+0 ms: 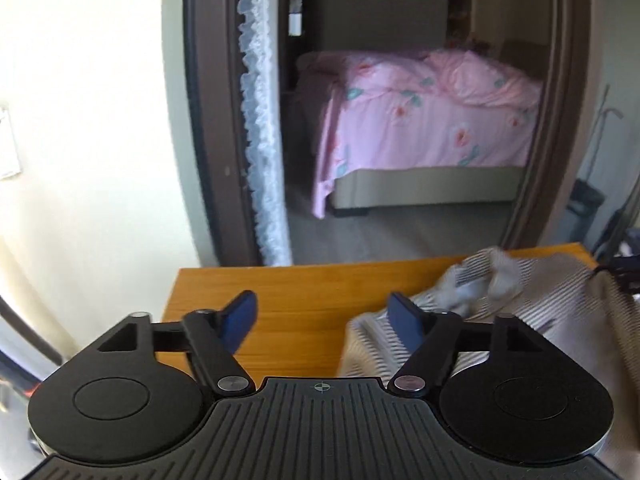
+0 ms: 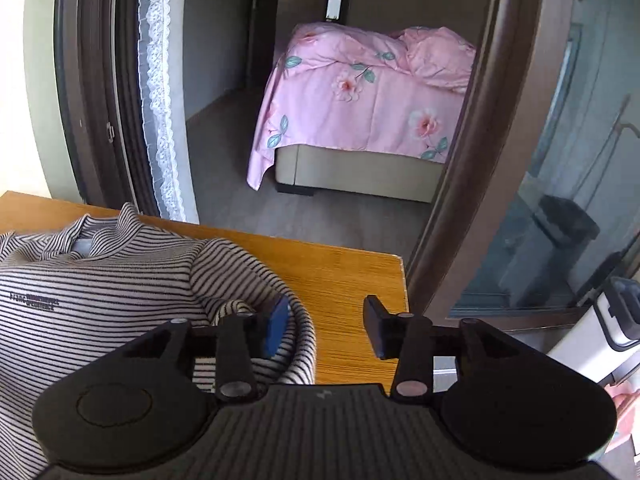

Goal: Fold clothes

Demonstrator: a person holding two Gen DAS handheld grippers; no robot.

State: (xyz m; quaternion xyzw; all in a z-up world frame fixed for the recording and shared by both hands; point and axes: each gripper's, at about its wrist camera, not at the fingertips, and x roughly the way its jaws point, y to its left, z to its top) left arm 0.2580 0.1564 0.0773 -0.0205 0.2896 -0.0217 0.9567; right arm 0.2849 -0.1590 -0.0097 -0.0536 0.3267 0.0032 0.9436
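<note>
Your cream, dark-striped knit top (image 2: 100, 292) lies rumpled (sleeve curled) on the orange wooden bench (image 2: 344, 280), so with both your left gripper (image 1: 322, 320) and right gripper (image 2: 326, 328) fingers wide and empty, flattening looks due.

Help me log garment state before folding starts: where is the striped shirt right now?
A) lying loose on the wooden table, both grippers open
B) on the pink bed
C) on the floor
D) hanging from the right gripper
A: the striped shirt lies rumpled on the wooden table, with the left gripper and right gripper open and gripping nothing.

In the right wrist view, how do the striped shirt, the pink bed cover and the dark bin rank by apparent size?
1. striped shirt, though nearness enlarges it
2. pink bed cover
3. dark bin, smallest
</note>
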